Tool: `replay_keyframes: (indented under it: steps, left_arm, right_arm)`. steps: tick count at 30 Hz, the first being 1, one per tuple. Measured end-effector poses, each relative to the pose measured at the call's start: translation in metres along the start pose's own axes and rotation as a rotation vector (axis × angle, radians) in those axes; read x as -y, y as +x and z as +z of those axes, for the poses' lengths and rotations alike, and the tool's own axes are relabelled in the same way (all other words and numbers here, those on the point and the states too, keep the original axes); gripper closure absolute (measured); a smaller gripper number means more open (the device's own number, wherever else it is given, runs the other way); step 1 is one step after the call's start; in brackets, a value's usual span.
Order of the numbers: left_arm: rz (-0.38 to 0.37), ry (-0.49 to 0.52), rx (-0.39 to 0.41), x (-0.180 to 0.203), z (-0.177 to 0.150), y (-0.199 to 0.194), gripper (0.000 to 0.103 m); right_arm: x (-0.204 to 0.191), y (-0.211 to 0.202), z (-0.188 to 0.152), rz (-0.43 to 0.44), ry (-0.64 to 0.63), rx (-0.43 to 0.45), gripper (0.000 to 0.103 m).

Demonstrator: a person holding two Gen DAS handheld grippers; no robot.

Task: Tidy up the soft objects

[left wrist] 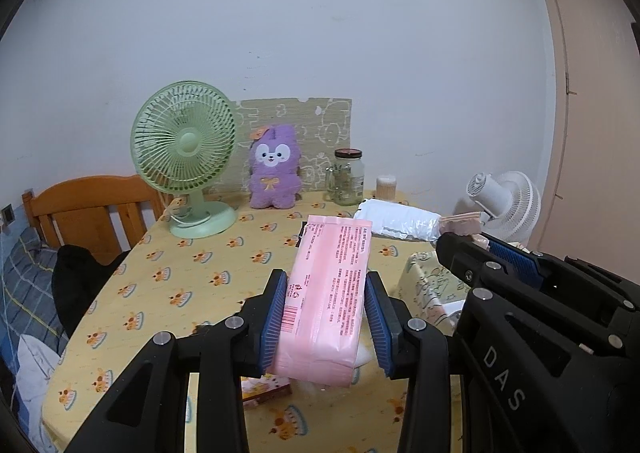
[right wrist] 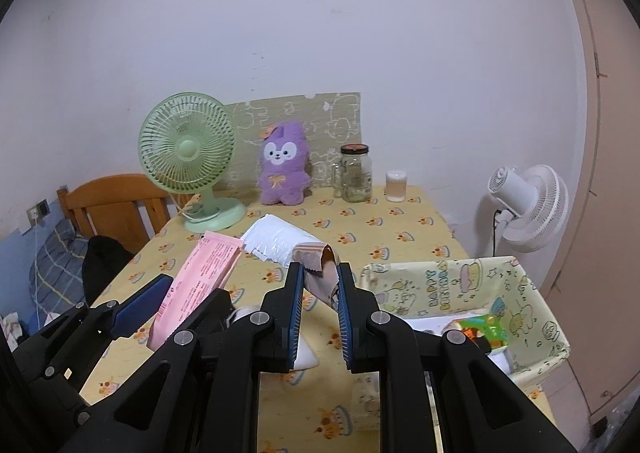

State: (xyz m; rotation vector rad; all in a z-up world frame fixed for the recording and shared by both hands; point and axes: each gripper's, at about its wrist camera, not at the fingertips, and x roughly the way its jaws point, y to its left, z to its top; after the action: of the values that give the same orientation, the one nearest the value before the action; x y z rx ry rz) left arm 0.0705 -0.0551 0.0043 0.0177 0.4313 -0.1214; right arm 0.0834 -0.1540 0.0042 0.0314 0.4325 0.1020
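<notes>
Tongs: left tongs [left wrist: 326, 317] clamped on pink pack [left wrist: 326, 293], right tongs [right wrist: 319, 311] pinching brownish wrapper [right wrist: 320, 273], both held above table [left wrist: 140, 285]. Nxt prob fabric bin [right wrist: 532, 293] on rt; keep squeeze steady, clear rim b4 release

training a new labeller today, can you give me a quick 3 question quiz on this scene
1. True or false: the left gripper is shut on the pink pack.
2. Which stands beside the purple plush? A green fan, B kettle, C lamp.
3. What does the right gripper hold?

Key: 1 true; 2 A; 3 a small beige packet.
</notes>
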Motion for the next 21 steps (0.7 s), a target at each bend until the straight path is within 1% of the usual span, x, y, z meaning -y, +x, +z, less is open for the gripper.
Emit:
replay_keyframes:
  steps: [14,21]
  left_arm:
    - [-0.02,0.025,-0.008,0.032,0.006,0.017,0.063]
    - [-0.044,0.044,-0.02,0.053,0.007,0.026,0.063]
  right_arm:
    - [0.036,0.005,0.003,-0.023,0.017,0.007,0.084]
    - [0.058,0.009,0.003,-0.047,0.04,0.001,0.084]
